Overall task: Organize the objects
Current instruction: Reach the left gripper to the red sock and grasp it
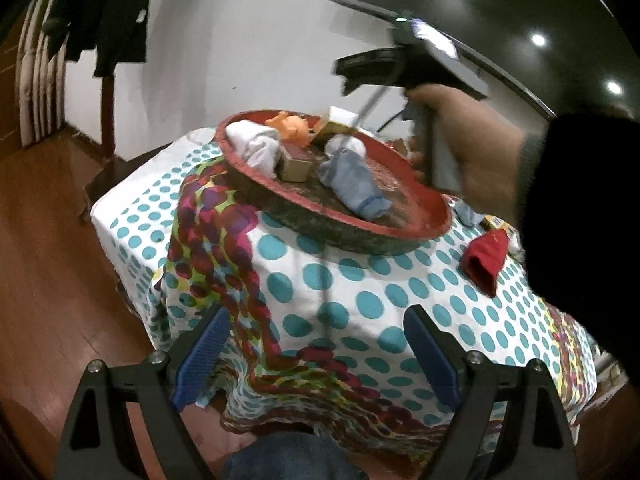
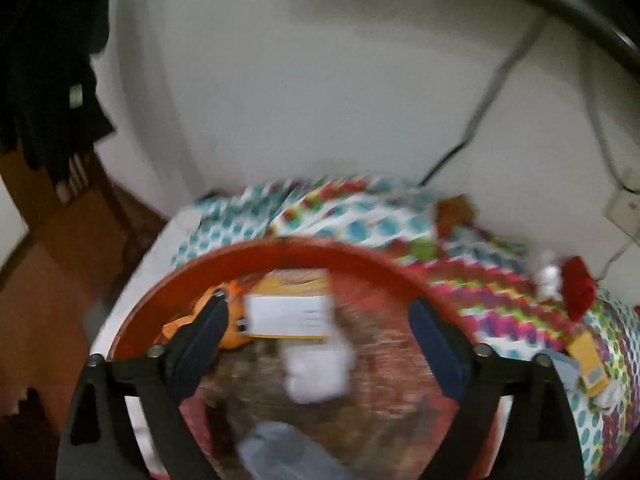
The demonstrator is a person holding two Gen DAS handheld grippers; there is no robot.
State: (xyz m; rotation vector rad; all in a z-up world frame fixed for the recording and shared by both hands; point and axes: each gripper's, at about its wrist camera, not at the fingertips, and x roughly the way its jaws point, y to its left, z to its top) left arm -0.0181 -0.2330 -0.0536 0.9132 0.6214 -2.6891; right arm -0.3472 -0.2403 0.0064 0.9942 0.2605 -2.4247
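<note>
Red round tray [image 1: 432, 216] sits on the surface, which is draped in a white cloth with teal dots [image 1: 320, 276] and a multicolour wavy band. Inside the tray: a white rolled cloth [image 1: 256, 144], an orange toy [image 1: 292, 126], a small box with a dark red top [image 1: 296, 162], a yellow-and-white box [image 2: 290, 316] and a pale blue rolled cloth [image 1: 352, 184].

Left hand-held gripper [image 1: 316, 354] — jaws spread wide, nothing between the blue pads, hovering over the near edge of the surface, short of the tray.

Right hand-held gripper [image 2: 318, 332] — jaws wide apart over the tray, pads touching nothing. A white bundle [image 2: 318, 372] lies on the tray floor between and below them; view is motion-blurred, so detail is poor. In the left wrist view the person's hand [image 1: 468, 136] grips the handle of this tool above the tray's far right side.

Outside the tray, on the cloth to the right: a red rolled cloth [image 1: 486, 258], a small yellow box [image 2: 588, 362], a small white item [image 2: 548, 276] — too blurred to name.
</note>
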